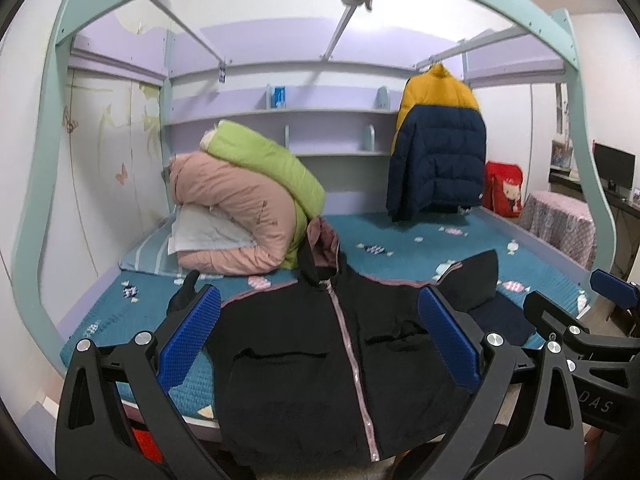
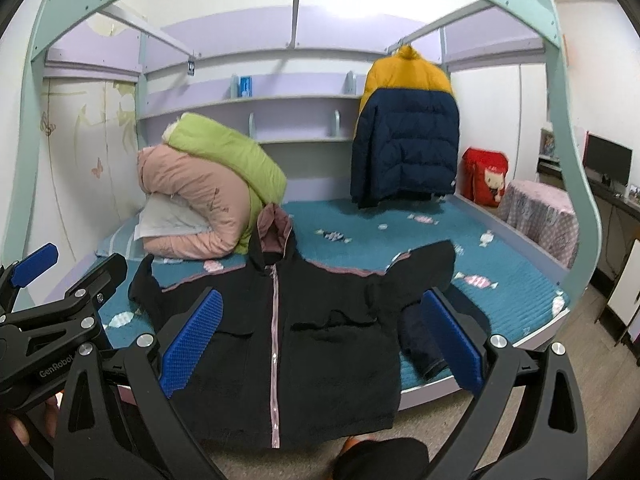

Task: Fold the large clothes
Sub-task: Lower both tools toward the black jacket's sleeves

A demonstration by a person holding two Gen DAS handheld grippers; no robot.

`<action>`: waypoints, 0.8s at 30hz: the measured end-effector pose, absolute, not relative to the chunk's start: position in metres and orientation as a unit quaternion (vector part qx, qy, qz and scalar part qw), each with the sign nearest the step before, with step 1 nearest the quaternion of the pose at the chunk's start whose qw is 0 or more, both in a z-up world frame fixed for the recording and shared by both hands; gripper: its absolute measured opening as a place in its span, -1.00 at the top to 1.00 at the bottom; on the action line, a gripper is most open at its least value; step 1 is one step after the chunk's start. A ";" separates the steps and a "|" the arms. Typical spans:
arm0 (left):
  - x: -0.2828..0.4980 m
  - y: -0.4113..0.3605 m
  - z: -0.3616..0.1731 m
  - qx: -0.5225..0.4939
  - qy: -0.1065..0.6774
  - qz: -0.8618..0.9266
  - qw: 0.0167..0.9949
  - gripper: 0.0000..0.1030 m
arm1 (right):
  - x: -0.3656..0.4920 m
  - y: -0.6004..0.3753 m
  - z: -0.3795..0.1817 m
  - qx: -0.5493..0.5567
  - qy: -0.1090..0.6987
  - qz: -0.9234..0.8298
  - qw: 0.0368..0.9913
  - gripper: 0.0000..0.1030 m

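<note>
A black hooded jacket (image 1: 304,360) with a pink zip and pink-lined hood lies spread face up on the teal bed, its hem hanging over the front edge; it also shows in the right wrist view (image 2: 320,340). Its sleeves stretch out to both sides. My left gripper (image 1: 320,336) is open and empty, hovering in front of the jacket's lower body. My right gripper (image 2: 320,336) is open and empty, also in front of the jacket. Each gripper shows at the edge of the other's view.
A pile of pink and green quilted coats (image 1: 244,200) sits at the back left of the bed (image 1: 420,256). A navy and yellow puffer jacket (image 1: 436,148) hangs at the back right. A dark folded garment (image 2: 420,344) lies by the jacket's right side. A covered stool (image 2: 540,220) stands right.
</note>
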State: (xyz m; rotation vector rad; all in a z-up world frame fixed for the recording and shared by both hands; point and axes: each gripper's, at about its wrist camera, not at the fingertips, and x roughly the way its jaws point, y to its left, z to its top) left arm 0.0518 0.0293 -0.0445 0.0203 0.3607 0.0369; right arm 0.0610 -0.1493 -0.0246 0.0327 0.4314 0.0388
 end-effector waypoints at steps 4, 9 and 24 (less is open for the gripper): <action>0.079 0.034 -0.063 0.012 0.212 0.034 0.977 -0.91 | 0.090 -0.147 -0.042 0.030 0.251 0.044 0.966 -0.86; 0.119 0.047 -0.094 0.003 0.259 0.052 0.965 -0.91 | 0.134 -0.138 -0.076 0.057 0.317 0.079 0.943 -0.86; 0.268 0.172 -0.223 -0.094 0.412 0.074 0.903 -0.91 | 0.291 -0.060 -0.186 0.126 0.489 0.195 0.841 -0.86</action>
